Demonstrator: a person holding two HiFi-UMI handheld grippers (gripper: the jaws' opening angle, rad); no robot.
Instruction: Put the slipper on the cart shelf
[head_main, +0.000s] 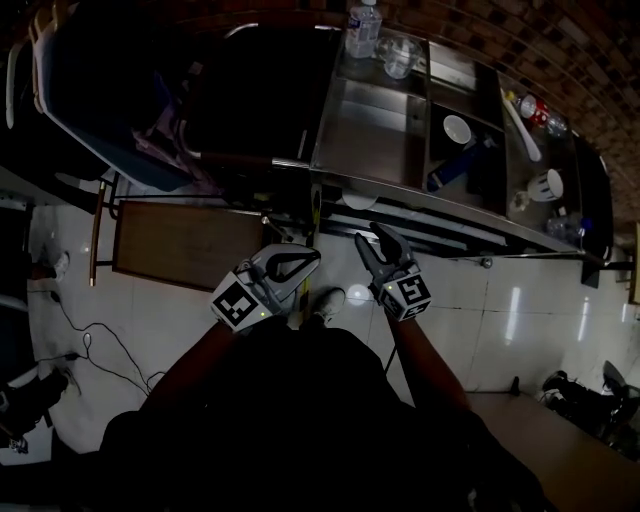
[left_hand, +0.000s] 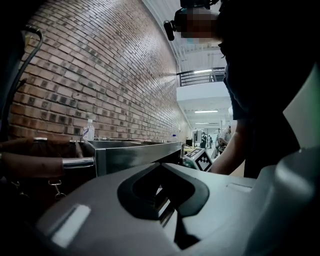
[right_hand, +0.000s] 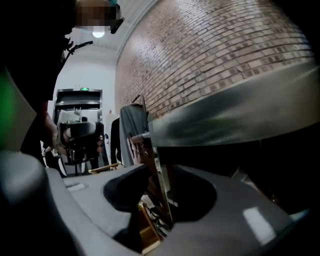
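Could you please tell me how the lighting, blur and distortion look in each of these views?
Head view: dim overall, with glare streaks on the floor tiles and the steel cart bowed by the lens. Left gripper view: the brick wall curves strongly; the far hall is overexposed. Right gripper view: the cart's top edge is smeared by blur.
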